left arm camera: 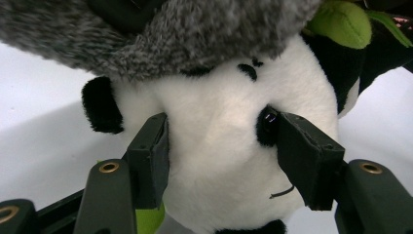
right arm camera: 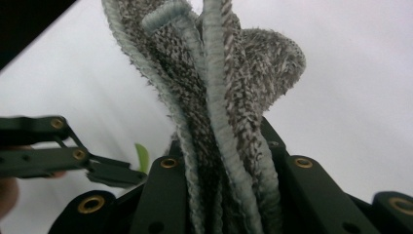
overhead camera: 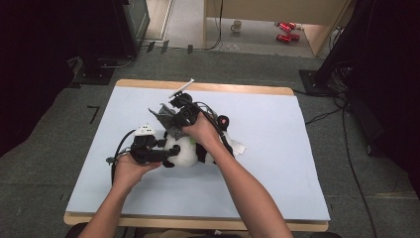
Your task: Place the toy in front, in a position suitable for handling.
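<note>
A panda plush toy point(overhead camera: 185, 151) lies near the middle of the bench point(overhead camera: 277, 163), a little toward the left edge and closer to the near edge than the far one. The left hand-held gripper point(left arm camera: 219, 156) reaches in from the left with its jaws set on either side of the panda's white head; one pad sits against the cheek and the other against the black eye patch, pressing into the fur, so it is grasping the head. The right hand-held gripper point(right arm camera: 219, 195) hangs over the toy from the far side, clenched on a bunched grey knitted cloth point(right arm camera: 219, 83) whose folded, ribbed edges rise out from between its jaws. In the left gripper view that grey cloth drapes over the top of the panda's head, touching it. A green patch point(left arm camera: 343, 22) of the toy shows beside the head. Both of the person's forearms come in from the near edge of the bench.
</note>
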The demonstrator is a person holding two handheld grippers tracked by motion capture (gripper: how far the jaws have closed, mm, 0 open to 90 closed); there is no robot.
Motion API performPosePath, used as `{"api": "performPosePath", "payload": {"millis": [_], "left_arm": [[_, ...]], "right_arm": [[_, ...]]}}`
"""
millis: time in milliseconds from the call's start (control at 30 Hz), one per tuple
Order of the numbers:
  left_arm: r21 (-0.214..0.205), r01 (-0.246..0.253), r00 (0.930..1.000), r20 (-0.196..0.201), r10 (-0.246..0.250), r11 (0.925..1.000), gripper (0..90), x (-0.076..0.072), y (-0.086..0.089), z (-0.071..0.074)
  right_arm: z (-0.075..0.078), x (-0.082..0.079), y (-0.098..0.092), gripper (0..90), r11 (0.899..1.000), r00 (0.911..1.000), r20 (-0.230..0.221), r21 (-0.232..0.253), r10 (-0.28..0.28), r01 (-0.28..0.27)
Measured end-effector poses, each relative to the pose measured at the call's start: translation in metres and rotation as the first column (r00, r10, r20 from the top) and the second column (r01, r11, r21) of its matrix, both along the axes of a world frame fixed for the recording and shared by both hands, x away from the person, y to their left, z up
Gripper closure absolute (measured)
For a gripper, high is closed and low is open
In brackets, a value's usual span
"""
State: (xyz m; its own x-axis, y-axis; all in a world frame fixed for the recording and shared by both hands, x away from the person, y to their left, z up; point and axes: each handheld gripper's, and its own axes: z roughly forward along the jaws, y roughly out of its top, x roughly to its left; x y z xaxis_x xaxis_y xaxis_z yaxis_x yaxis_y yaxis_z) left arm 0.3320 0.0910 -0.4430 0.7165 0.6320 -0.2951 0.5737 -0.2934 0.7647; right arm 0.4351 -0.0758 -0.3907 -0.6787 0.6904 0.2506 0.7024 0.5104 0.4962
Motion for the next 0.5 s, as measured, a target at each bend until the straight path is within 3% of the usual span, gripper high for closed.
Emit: {"api": "performPosePath", "payload": {"millis": [333,500], "left_arm": [[0.013,0.000,1.0000,-0.002,0.000,0.9999,41.2,-0.002,-0.001,0.000],[0.011,-0.001,1.0000,-0.002,0.001,0.9999,41.3,-0.002,-0.001,0.000]], "right_arm": [[0.000,0.003,-0.026,73.2,1.000,0.9998,-0.014,-0.009,-0.013,0.013],[0.001,0.007,-0.049,73.5,0.998,0.9988,-0.016,-0.046,-0.046,0.045]]}}
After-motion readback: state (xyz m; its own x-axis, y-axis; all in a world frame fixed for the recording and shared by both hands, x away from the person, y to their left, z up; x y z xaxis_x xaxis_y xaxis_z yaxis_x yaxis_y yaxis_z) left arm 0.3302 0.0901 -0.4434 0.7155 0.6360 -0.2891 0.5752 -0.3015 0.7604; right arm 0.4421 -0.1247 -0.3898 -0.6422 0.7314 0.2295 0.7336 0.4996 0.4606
